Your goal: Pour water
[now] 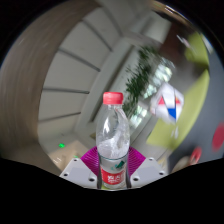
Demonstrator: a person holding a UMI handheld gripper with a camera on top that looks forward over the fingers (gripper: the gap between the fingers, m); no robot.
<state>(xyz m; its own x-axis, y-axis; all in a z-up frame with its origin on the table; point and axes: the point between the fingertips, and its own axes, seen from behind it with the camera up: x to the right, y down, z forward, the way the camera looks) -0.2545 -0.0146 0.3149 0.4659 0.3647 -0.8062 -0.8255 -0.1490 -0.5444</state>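
A clear plastic water bottle (pixel 112 135) with a red cap (pixel 113 98) and a red-and-white label stands upright between my fingers. My gripper (pixel 112 165) is shut on the bottle, the magenta pads (pixel 90 160) pressing its lower body from both sides. The bottle is lifted, with only the room showing behind it. No cup or other vessel is in view.
Behind the bottle the room appears tilted: grey ceiling or wall panels (pixel 80 70), a green leafy plant (pixel 150 80), and a round white sign with red and blue marks (pixel 168 105). A yellow-green surface (pixel 190 130) lies beyond the right finger.
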